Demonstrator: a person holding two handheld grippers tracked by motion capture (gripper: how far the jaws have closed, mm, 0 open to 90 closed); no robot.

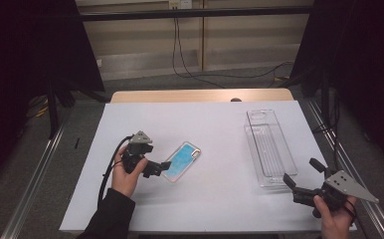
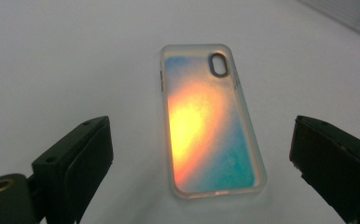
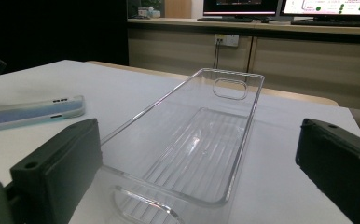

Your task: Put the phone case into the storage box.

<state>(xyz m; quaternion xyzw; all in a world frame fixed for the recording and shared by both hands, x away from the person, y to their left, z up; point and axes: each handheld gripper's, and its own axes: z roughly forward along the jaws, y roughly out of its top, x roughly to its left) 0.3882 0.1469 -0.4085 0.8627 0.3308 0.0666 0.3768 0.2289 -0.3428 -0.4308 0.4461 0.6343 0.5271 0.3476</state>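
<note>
My left gripper [image 1: 166, 166] is held low, jaws spread wide apart and level, nothing between the pads. My left hand [image 1: 128, 174] wraps its grip, dark sleeve behind. My right gripper [image 1: 303, 173] sits low too, jaws fully parted, my right hand [image 1: 335, 215] clasping it from behind.

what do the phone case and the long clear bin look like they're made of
Phone case: probably soft plastic or silicone, with a frosted translucent rim and an iridescent back that shifts from orange to teal.
Clear bin: likely hard acrylic or similar plastic, glossy and see-through, with a ribbed floor, cut-out handles and bright glints along its edges.
</note>
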